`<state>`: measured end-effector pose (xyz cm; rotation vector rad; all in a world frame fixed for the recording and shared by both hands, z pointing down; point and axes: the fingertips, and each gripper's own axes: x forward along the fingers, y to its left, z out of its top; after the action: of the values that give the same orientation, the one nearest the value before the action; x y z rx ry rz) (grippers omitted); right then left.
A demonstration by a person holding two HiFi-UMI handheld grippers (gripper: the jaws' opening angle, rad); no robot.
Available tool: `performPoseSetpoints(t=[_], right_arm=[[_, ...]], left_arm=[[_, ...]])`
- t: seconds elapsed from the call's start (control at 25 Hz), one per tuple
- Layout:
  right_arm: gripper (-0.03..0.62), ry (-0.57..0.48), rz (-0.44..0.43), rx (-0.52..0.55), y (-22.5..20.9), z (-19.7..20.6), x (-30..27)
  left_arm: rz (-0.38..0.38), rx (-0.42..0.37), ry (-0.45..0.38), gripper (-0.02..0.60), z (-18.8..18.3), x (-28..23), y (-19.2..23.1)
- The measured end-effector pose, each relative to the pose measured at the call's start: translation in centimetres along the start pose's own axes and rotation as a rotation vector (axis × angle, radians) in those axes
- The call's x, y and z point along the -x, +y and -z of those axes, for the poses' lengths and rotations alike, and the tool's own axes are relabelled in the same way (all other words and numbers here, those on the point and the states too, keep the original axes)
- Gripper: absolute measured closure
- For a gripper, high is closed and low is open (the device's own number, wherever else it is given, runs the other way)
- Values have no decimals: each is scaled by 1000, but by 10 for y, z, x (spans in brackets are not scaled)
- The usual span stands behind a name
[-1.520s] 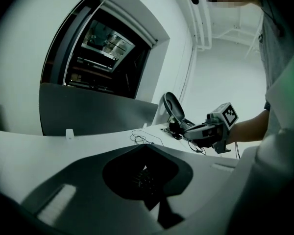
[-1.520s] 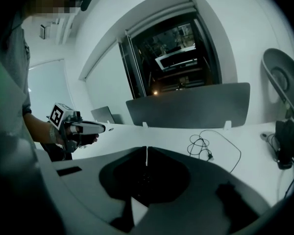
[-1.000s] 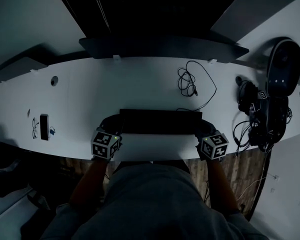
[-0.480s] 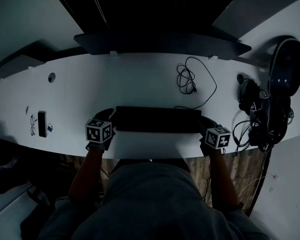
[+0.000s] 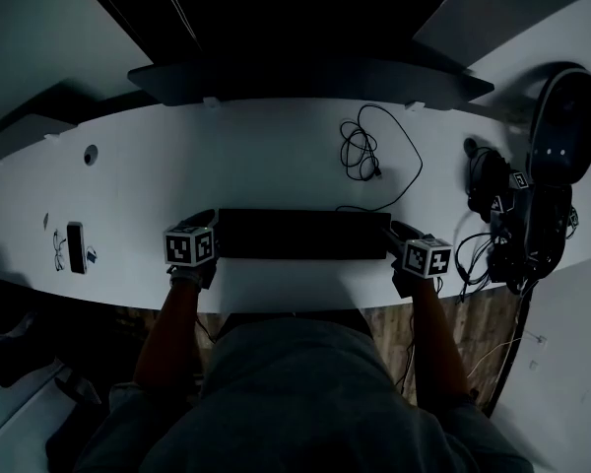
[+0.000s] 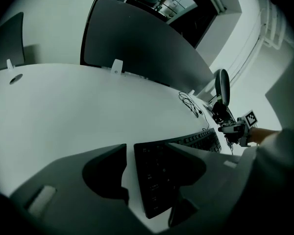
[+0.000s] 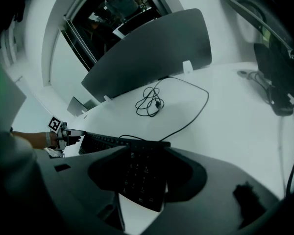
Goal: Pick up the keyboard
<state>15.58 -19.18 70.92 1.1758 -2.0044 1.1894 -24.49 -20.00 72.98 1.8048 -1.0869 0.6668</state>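
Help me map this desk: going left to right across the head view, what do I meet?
small dark device → left gripper → keyboard → right gripper → dark gear with cables

left gripper [image 5: 208,232], centre-left: jaws apart, just opening, keyboard [image 5: 303,235] end between | right gripper [image 5: 400,239], centre-right: same | forearms below

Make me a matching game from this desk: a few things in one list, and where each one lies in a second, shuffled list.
Things:
1 keyboard
2 coiled cable
3 small dark device
4 black tangle of gear

Places on the desk:
A right end
B far left
C middle, by the front edge
D beyond the keyboard, farther back

Pairs: 1-C, 2-D, 3-B, 4-A
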Motion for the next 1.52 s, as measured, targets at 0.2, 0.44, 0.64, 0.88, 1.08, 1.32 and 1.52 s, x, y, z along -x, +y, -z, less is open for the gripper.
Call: performPoseSetpoints(t=[0.2, 0.44, 0.64, 0.88, 1.08, 1.32, 1.52], right_arm=[[350, 27, 13, -31, -19, 2, -8], [336, 64, -10, -49, -21, 1, -24], [332, 88, -50, -89, -17, 4, -33], [330, 102, -70, -98, -16, 5, -39], [330, 111, -82, -111, -14, 5, -41], [330, 157, -37, -85, -15, 8, -42], [330, 170, -9, -118, -13, 7, -43]], left_arm=[[0, 20, 38, 311, 7, -10, 5], [47, 20, 39, 298, 3, -13, -4], [69, 39, 54, 293, 5, -19, -6], [87, 39, 72, 296, 4, -25, -9], [114, 64, 94, 327, 7, -25, -10], [125, 92, 105, 328, 7, -24, -10], [125, 123, 125, 337, 5, -27, -9]])
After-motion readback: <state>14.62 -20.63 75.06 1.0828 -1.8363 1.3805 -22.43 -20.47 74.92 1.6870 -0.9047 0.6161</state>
